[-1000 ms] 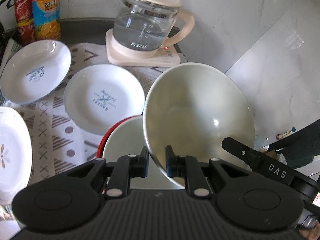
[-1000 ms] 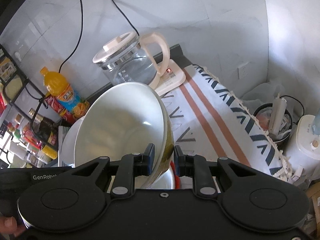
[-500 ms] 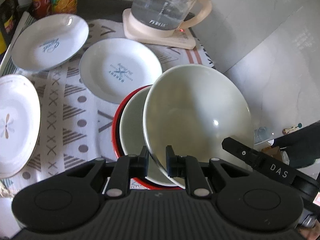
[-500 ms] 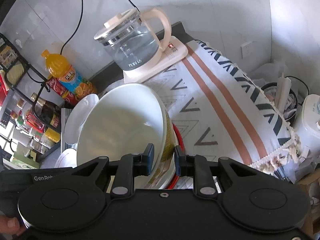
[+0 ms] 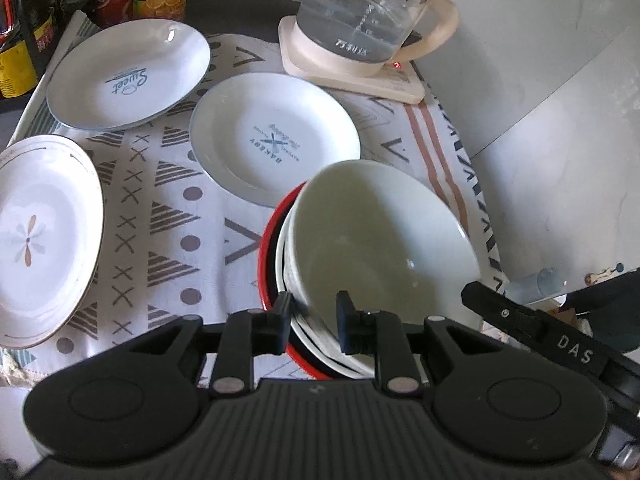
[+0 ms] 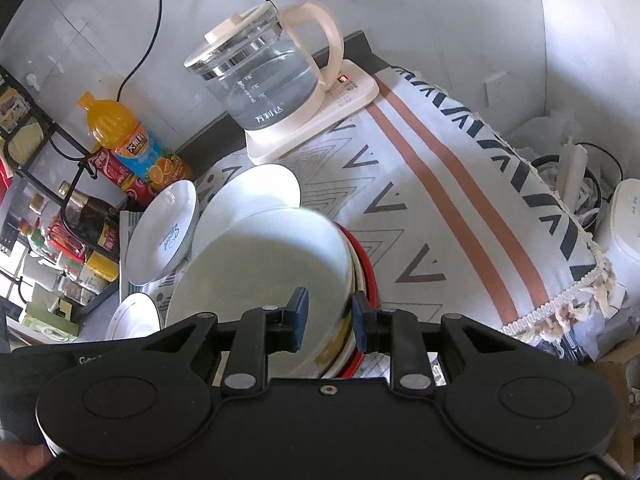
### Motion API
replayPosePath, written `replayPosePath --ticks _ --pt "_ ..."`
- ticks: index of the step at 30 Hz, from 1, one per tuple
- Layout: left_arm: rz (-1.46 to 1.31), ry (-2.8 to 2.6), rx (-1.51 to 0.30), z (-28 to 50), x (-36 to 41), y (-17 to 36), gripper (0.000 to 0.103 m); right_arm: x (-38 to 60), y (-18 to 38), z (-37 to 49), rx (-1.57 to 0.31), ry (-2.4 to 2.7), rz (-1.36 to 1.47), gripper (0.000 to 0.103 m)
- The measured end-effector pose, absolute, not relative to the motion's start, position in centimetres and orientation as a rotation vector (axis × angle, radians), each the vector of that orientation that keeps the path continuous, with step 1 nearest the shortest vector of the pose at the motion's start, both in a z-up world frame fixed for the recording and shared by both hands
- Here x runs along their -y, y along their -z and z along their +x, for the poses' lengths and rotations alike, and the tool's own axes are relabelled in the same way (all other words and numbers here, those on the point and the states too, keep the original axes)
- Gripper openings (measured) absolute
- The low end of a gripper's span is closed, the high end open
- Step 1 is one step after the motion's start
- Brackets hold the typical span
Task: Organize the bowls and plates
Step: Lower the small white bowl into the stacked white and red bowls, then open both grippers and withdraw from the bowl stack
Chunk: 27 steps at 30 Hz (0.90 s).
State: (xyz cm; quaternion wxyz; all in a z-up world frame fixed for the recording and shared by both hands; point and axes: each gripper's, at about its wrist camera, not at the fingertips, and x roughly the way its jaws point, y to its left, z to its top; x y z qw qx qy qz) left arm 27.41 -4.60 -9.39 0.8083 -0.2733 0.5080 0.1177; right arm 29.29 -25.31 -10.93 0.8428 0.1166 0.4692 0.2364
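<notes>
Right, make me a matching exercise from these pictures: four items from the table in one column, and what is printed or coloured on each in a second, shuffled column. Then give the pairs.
Column one:
1. far left plate
2. middle plate
3. near left plate
4. bottom bowl of the stack

Column two:
A. red rim
B. flower motif
C. the word "Sweet"
D. the word "BAKERY" with crossed cutlery

Pairs: 1-C, 2-D, 3-B, 4-A

wrist views, close above shared bowl (image 5: 384, 240)
</notes>
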Motion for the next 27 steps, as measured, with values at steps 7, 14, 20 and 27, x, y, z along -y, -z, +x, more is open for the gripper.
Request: replayPosePath --ticks 7,14,20,27 --pt "-0.574 -0.255 -1.054 26.6 4.1 8.4 0.02 25.2 9.9 28.6 -0.956 -0.497 0.225 0.027" --pt "-0.572 -0.264 -1.053 25.9 3.6 8.3 0.031 24.8 9.1 27.8 -0.962 -0.541 0.243 0.027" --pt "-0.584 -0.279 -1.058 25.2 3.5 8.7 0.037 24.1 9.9 26.8 -1.001 -0.569 0.248 0.027" --pt "-0.563 -0.325 -1.077 23.5 3.0 8.1 0.041 22.3 9.4 25.4 -1.012 -0.647 0.217 0.052"
